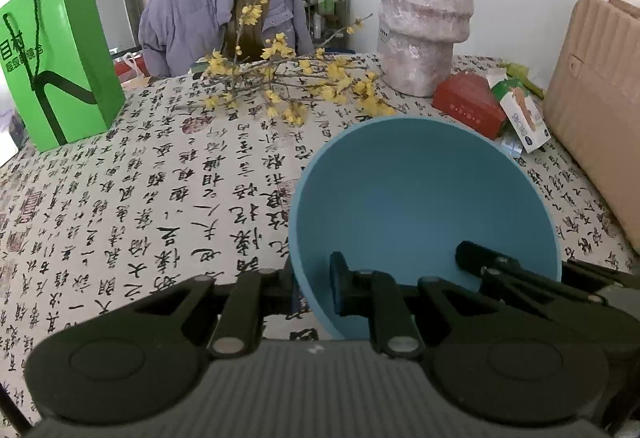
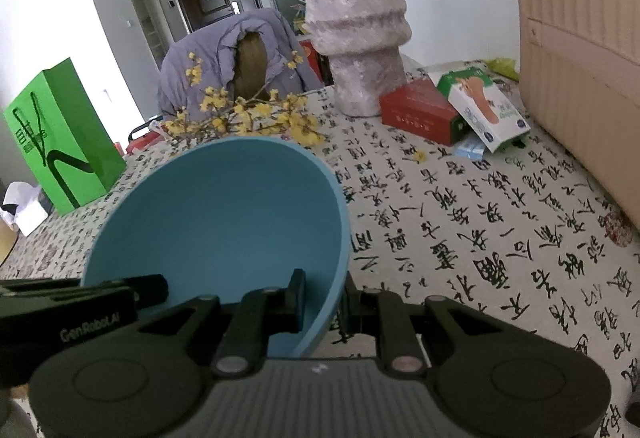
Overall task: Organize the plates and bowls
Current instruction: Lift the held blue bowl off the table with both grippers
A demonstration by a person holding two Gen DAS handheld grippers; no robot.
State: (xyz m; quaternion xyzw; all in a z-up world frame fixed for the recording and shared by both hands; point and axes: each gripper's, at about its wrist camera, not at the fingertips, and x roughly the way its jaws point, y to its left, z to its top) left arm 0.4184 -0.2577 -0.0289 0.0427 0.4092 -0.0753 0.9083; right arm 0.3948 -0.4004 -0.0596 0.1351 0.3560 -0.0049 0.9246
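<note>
**Two Grippers Sharing One Blue Bowl Above a Crowded Table**

Gripping the same blue bowl (image 1: 420, 206) from opposite sides, the left gripper (image 1: 314, 288) and the right gripper (image 2: 322, 302) are holding it tilted above the calligraphy-print tablecloth (image 1: 140, 206), the open mouth facing both cameras. No plates or other bowls are showing in either view, so where this one belongs cannot be told from here.

Doing the carry well is, by the look of it, a matter of the two hands acting as one: the wall is thin and smooth, and any twist or drift between the grips is likely to pry the rim loose from one pair of pads. Keeping the bowl clear of the yellow flower branch (image 1: 280, 86) lying just beyond it, and of the pink vase (image 1: 424, 18) and red box (image 1: 468, 104) further back, is also looking wise before any set-down.

On the left gripper, the jaws are standing nearly shut, one finger (image 1: 340, 286) sitting inside the bowl and its partner outside, pinching the rim wall on the bowl's left edge. The right gripper is doing the same on the opposite edge, its inner finger (image 2: 297, 298) pressing the blue interior while the outer one is backing the wall. A green bag (image 1: 60, 58) is standing well apart at the far left.
</note>
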